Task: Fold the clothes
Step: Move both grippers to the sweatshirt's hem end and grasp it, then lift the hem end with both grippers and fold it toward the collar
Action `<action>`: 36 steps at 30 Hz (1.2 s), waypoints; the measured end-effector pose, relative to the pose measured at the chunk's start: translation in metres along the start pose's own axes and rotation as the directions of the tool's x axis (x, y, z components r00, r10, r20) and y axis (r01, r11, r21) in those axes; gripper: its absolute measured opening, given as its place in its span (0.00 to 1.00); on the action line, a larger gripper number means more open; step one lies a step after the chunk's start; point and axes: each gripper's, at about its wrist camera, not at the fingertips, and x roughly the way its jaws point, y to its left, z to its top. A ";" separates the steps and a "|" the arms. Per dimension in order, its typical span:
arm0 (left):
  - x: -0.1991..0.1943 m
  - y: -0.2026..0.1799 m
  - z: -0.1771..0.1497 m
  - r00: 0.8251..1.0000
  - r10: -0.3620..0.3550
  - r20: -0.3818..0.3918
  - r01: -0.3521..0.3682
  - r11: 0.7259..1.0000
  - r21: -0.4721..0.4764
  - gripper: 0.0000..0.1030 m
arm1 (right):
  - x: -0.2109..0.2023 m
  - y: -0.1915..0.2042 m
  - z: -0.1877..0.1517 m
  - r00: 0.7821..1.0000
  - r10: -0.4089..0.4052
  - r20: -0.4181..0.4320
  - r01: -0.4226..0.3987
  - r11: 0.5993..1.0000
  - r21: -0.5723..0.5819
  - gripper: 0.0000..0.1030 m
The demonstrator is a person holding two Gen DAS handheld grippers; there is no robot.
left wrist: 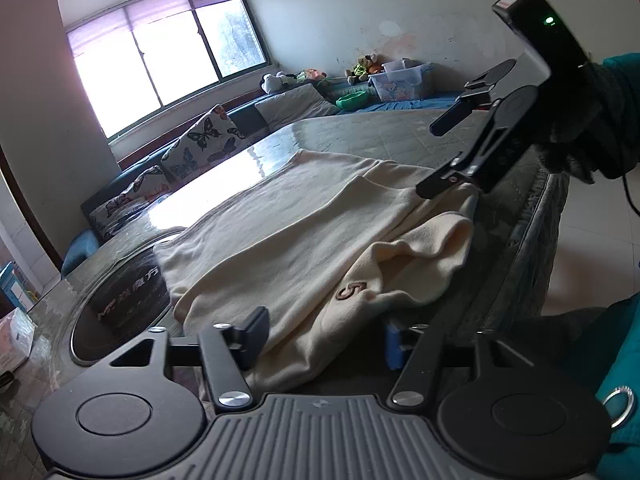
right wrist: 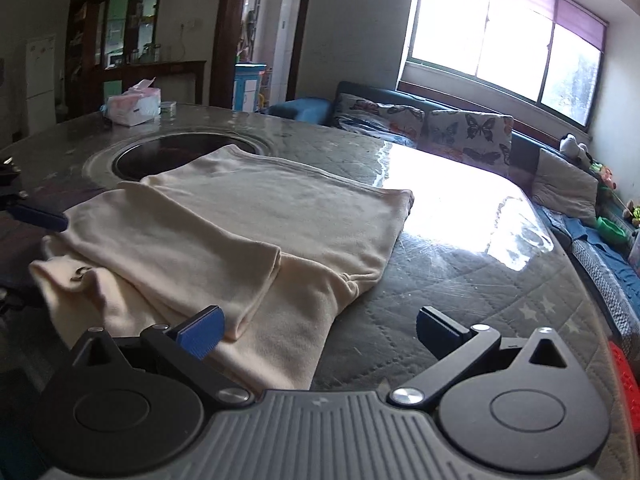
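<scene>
While the left gripper (left wrist: 324, 340) is hovering low at the near edge of the counter (right wrist: 460, 280), its two fingers are standing spread apart on either side of the bunched end of a cream sweater (left wrist: 280, 236), gripping nothing. A brown letter patch (left wrist: 351, 291) is showing on the rumpled fabric just beyond those fingers. Seen from the right wrist camera, the right gripper (right wrist: 320, 336) is also sitting spread wide, its left blue pad (right wrist: 202, 336) lying over the sweater's (right wrist: 248, 220) near edge and its other finger (right wrist: 440, 330) hanging above bare counter; it is pinching nothing either. In the left view that same right gripper (left wrist: 428, 160) is appearing at the far corner of the garment, held by a dark-gloved hand (left wrist: 580, 128) with a teal sleeve (left wrist: 624, 80); whether its lower finger is touching the cloth, I cannot tell. The sweater is lying mostly flat across the quilted, glossy counter, a sleeve (right wrist: 212, 264) folded over its body, its far end overlapping a round dark inset (right wrist: 160, 154). Farther back, a tissue pack (right wrist: 134, 106) is resting on the counter. Beyond it, butterfly cushions (right wrist: 460, 132) are lining a sofa under a bright window (right wrist: 500, 40).
</scene>
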 end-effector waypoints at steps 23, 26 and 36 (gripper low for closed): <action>0.019 0.034 0.030 0.998 -0.034 0.047 0.041 0.985 -0.170 0.09 | -0.014 0.062 0.013 0.973 0.226 -0.043 -0.228 0.914 -0.336 0.73; 0.020 0.036 0.029 0.998 -0.041 0.045 0.048 0.983 -0.175 0.10 | 0.001 0.055 0.017 0.967 0.244 -0.077 -0.256 0.922 -0.290 0.50; 0.005 0.025 0.004 0.999 -0.030 0.013 0.031 0.997 -0.073 0.28 | 0.004 0.045 0.024 0.960 0.270 -0.075 -0.280 0.934 -0.223 0.14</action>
